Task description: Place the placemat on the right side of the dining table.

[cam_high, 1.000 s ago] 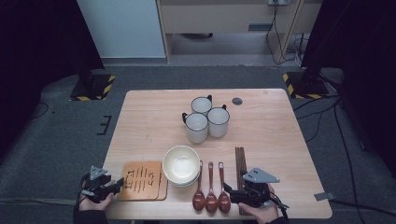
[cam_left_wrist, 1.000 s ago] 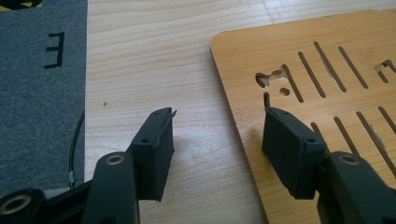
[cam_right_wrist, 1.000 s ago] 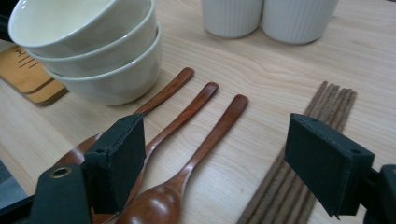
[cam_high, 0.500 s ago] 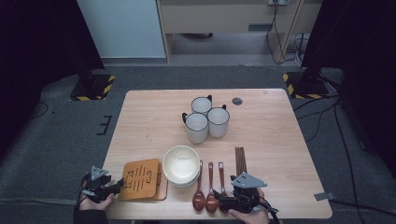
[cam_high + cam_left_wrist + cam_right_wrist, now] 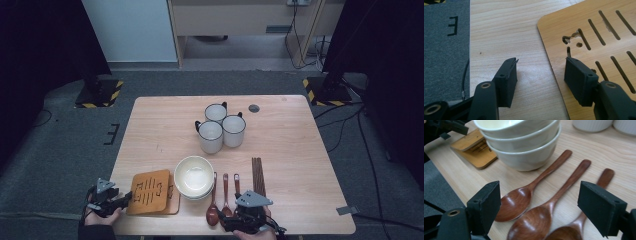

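Hovering low, right gripper (image 5: 539,202) jaws spread wide, straddling three wooden spoons (image 5: 549,206); left gripper (image 5: 540,75) jaws likewise open, bracketing slotted trivet (image 5: 599,30) edge.

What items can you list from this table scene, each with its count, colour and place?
mugs: three, white with dark handles, clustered at the table's far middle.
bowls: three, cream white, stacked near the front edge.
wooden spoons: three, dark brown, side by side right of the bowls.
chopsticks: a bundle, dark brown, right of the spoons.
slotted boards: stacked, light wood, left of the bowls.
small disc: one, dark grey, far side of the table.
table: one, light wood.
left hand-held gripper: black, open, straddling the top board's edge.
right hand-held gripper: black, open, over the spoon bowls.
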`<state>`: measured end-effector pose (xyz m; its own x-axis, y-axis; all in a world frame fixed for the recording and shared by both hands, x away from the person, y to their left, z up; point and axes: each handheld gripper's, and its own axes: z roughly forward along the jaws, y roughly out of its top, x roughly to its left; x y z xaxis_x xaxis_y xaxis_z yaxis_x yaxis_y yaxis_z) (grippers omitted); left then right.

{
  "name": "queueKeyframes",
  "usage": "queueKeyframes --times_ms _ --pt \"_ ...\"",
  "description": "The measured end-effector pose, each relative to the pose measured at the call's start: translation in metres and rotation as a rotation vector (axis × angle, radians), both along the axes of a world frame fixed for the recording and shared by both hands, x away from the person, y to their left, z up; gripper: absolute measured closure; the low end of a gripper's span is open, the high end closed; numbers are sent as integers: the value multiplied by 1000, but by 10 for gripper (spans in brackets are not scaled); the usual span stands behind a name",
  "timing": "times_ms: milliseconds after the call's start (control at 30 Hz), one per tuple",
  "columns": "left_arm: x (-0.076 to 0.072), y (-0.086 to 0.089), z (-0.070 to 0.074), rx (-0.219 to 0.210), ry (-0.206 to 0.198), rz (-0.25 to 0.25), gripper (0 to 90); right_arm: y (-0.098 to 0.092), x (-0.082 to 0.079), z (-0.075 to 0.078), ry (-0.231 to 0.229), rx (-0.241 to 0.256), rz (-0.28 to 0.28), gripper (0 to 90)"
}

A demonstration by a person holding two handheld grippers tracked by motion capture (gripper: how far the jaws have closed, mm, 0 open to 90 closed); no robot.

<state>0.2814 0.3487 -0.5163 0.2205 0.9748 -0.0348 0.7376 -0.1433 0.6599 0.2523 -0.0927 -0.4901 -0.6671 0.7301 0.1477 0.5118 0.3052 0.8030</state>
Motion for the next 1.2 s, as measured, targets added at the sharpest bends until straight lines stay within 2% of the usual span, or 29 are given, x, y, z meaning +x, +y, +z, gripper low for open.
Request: queueKeyframes --times_ms 267,567,867,1200 --pt "0 1 0 -4 1 3 424 19 -10 -6 -5 -1 9 198" --pt "0 1 0 -5 1 3 424 36 -16 -10 5 -3 1 216" --pt "0 1 0 -6 1 2 425 54 -22 -14 22 -5 15 229" --pt "0 1 0 -8 0 0 431 74 -26 -17 36 22 24 244"
